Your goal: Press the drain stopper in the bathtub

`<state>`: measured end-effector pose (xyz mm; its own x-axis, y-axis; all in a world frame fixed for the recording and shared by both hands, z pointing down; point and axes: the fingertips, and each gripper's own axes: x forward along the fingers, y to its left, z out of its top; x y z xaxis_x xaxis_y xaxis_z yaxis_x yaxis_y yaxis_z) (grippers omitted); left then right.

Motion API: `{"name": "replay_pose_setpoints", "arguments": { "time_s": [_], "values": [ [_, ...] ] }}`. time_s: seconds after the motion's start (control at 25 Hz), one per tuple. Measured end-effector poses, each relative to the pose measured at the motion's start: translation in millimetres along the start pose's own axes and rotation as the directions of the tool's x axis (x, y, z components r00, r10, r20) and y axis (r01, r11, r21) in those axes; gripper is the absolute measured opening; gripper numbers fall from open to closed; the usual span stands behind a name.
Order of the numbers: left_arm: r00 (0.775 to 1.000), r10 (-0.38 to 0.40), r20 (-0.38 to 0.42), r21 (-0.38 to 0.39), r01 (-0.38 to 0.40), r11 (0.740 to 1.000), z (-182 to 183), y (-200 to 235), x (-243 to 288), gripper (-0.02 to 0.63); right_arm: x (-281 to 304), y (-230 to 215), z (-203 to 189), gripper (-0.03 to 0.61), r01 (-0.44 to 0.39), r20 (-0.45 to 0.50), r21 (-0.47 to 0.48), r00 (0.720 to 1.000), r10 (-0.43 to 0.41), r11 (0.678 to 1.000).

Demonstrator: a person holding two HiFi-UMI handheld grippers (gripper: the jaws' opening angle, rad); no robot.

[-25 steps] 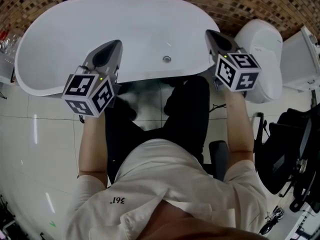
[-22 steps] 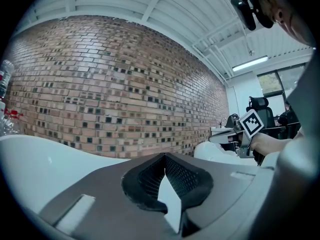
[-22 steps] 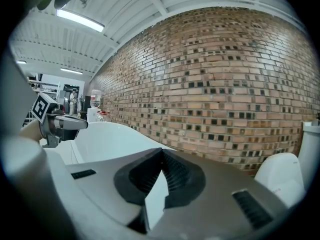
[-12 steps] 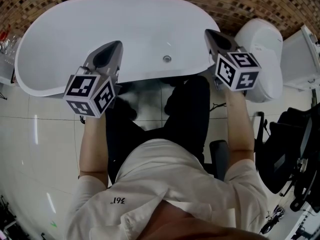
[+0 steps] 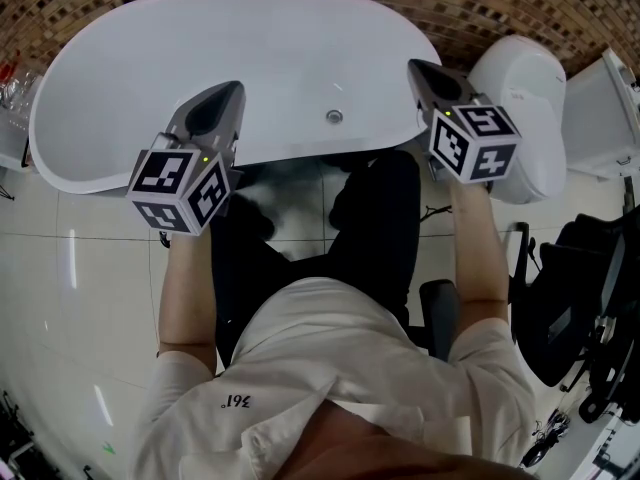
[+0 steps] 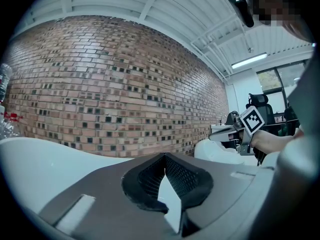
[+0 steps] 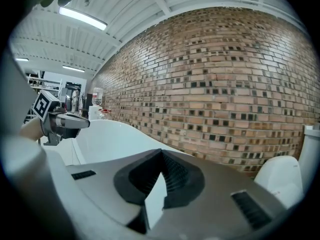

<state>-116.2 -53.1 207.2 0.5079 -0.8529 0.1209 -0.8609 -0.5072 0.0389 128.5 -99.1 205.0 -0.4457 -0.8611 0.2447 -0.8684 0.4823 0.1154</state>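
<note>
**Bathroom station: both tools closed above the tub rim**

Pale floor tiles and a curved brick wall surrounded one white bathtub. One round metal drain stopper sat on the tub floor near the near rim, between the two tools and closer to the right one. Neither tool touched it.

Hidden or unclear items:
- Parts of the near rim were covered by the two tools in the head view.
- A small mark on the tub wall just beyond the stopper was too small to identify.
- One white toilet stood just beside the tub's right end; its tank was cut off at the frame edge.
- Dark equipment at the right edge could not be made out.
- The tub floor and stopper did not show in either gripper view.

Count: two tools, each with one marker cube.

Tool state:
- Left gripper: tips pressed together, nothing between them, over the near rim left of centre.
- Right gripper: tips pressed together, nothing between them, over the tub's right end.

Each tool pointed across the tub toward the wall, well apart from the other.
</note>
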Motion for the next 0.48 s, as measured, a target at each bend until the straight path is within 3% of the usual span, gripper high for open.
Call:
{"name": "replay_pose_setpoints", "arguments": {
  "time_s": [0.48],
  "values": [
    [1.0, -0.004, 0.003, 0.001, 0.004, 1.0, 1.9, -0.6, 0.3, 0.003, 0.7, 1.8, 2.2, 0.006, -0.007, -0.002, -0.015, 1.0, 0.007, 1.0]
  ]
}}
